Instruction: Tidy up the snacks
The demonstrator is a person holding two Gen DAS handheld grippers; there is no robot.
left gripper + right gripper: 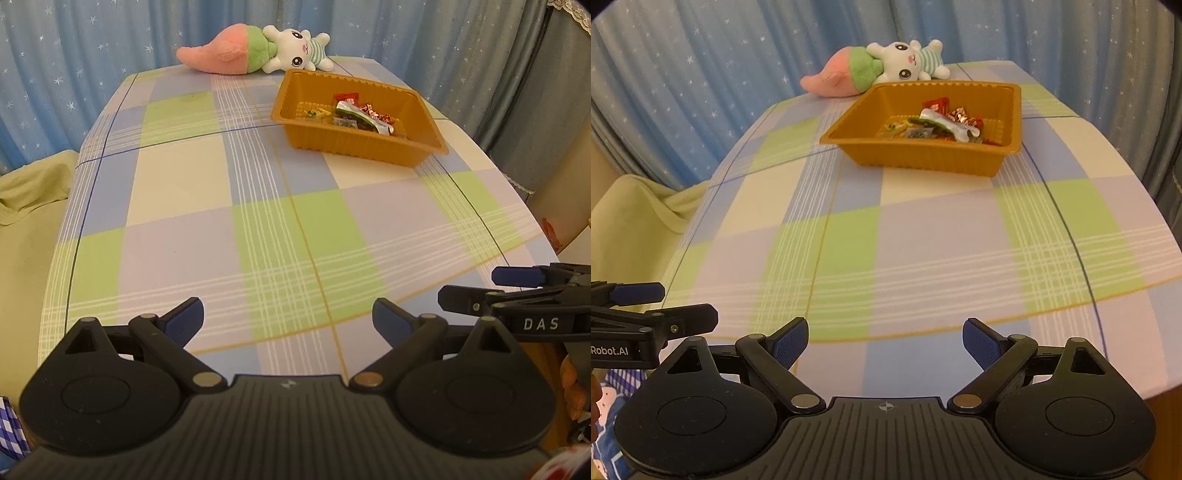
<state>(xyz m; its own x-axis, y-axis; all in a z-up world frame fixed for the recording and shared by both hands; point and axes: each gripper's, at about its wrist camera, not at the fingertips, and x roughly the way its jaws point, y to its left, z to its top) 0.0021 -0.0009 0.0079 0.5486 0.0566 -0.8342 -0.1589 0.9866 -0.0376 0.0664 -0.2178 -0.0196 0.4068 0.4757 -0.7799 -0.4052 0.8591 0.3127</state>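
From the left wrist view, the left gripper point(288, 319) hangs over the near edge of the counter point(177, 236), its blue-padded fingers spread wide with nothing between them. The right gripper point(491, 284) shows at the right edge, side-on, just beside it; from here I cannot tell how its fingers stand. The orange tray point(369, 144) sits far right on the counter, near the right edge, with the wrapped snacks point(354, 114) piled inside. A plush toy point(255, 50) lies along the far edge, just behind the tray. The checked cloth between gripper and tray lies bare.

From the right wrist view, the right gripper point(884, 341) is spread wide and holds nothing. The tray point(923, 158) stands far and slightly right, snacks point(942, 123) within. The left gripper point(657, 306) pokes in at the near left. A curtain point(701, 74) hangs close behind the counter's far edge.
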